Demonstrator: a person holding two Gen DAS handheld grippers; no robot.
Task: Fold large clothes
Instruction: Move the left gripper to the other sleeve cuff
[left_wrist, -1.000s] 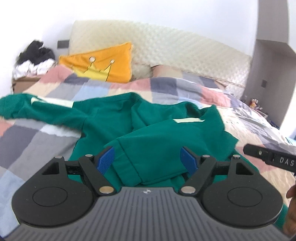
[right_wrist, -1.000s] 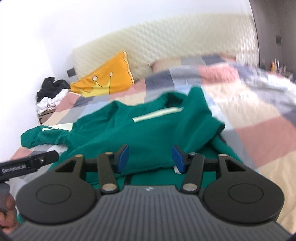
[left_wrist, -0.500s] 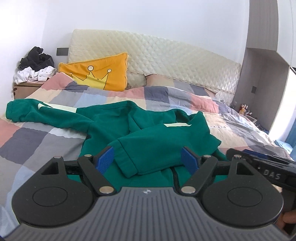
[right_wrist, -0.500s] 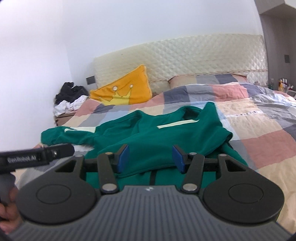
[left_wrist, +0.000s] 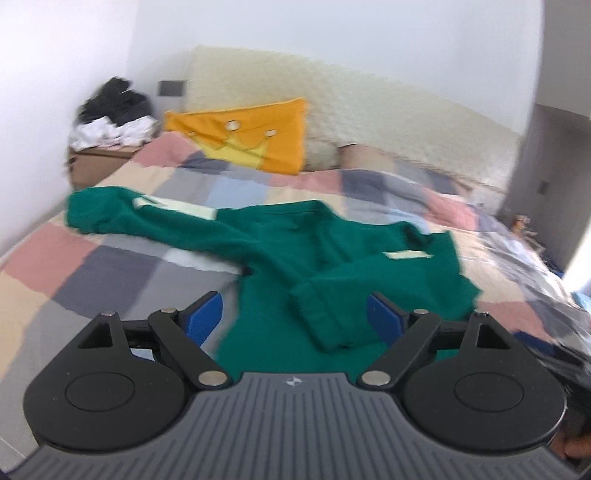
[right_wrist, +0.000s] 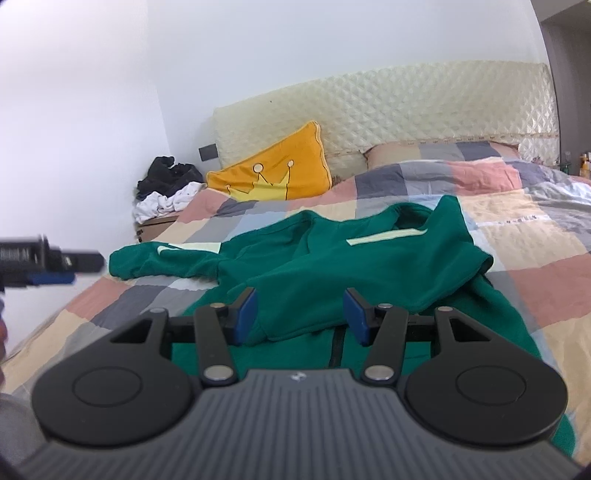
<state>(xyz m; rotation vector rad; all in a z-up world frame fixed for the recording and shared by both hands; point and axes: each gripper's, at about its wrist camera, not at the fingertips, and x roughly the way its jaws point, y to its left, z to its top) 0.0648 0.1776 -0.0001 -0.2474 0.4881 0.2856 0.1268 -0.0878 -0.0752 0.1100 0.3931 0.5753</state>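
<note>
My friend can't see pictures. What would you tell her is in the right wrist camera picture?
A big green sweatshirt lies spread on a bed with a checked quilt, one sleeve folded across its front and the other stretched out to the left. The open right gripper hovers empty in front of it. An orange crown pillow leans against the headboard.

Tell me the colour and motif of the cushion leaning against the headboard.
Orange cushion with a yellow crown outlined in dark lines; sharpest in the right wrist view.

Home bedroom: bed with patchwork quilt (right_wrist: 517, 280), padded cream headboard (right_wrist: 424, 107), orange crown cushion (right_wrist: 273, 173), clothes heap on nightstand (right_wrist: 155, 223).
</note>
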